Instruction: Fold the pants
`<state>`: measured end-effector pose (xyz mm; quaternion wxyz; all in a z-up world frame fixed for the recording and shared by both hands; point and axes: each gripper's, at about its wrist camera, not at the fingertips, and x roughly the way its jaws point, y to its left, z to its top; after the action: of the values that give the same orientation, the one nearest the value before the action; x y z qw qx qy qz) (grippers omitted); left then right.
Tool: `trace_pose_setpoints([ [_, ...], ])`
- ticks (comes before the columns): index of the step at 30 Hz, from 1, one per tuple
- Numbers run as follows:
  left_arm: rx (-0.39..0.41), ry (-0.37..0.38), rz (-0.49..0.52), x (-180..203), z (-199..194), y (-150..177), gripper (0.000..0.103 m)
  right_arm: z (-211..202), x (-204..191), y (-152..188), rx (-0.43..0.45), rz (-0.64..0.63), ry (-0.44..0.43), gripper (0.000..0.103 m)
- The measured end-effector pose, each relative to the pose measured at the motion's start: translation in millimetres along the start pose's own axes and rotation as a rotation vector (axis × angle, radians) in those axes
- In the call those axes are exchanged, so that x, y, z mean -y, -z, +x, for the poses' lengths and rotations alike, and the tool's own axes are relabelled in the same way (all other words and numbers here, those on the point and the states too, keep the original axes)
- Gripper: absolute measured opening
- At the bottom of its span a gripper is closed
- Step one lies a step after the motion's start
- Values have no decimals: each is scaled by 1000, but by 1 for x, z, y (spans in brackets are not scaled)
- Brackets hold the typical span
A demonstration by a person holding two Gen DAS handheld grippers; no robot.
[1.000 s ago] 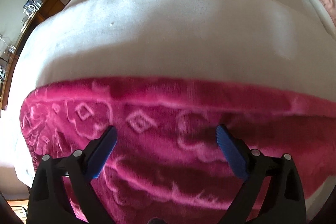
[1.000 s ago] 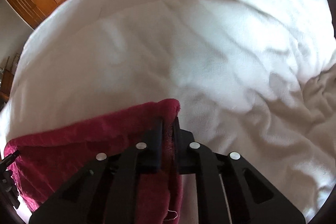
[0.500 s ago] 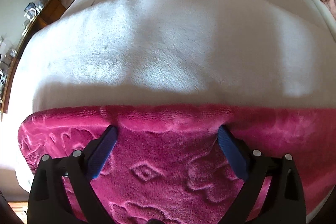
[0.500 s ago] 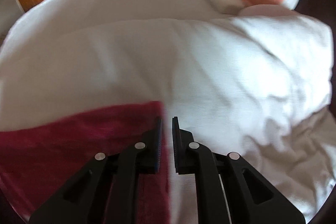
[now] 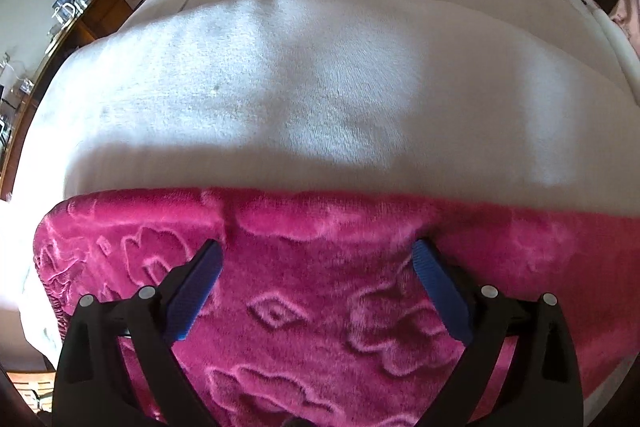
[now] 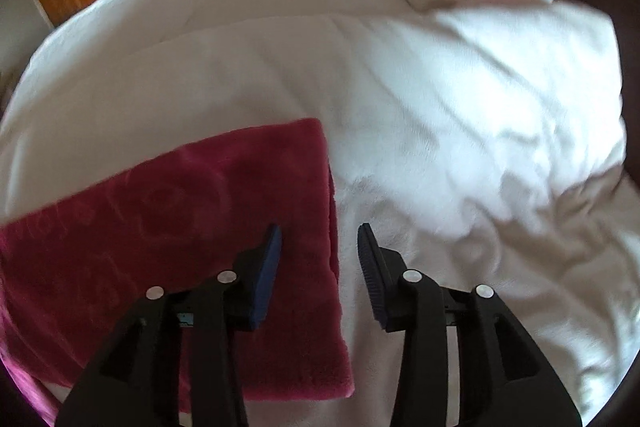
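Both sets of fingers stand released, the right gripper [image 6: 319,247] having just opened over the pants [image 6: 192,227] edge. Any drag from the left gripper [image 5: 316,261] could rumple the fold on the bed [image 6: 440,131].

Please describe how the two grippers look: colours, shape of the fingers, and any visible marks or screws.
Both the left gripper and the right gripper have matte black, angular plastic fingers with triangular cut-outs. Each finger carries round silver screw heads and ends in a flat blue ribbed pad. No cables, labels or sleeves show in either view.
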<state>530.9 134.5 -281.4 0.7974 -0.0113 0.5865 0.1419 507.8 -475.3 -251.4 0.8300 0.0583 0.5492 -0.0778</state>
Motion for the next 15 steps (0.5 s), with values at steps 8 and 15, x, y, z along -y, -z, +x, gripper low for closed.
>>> trace_pose_setpoints([
  [8, -13, 6, -13, -24, -2, 26, 96, 11, -10, -27, -11, -27, -80, 3],
  [15, -25, 11, -26, -46, -2, 41, 96, -9, -21, -52, 89, -35, -46, 0],
])
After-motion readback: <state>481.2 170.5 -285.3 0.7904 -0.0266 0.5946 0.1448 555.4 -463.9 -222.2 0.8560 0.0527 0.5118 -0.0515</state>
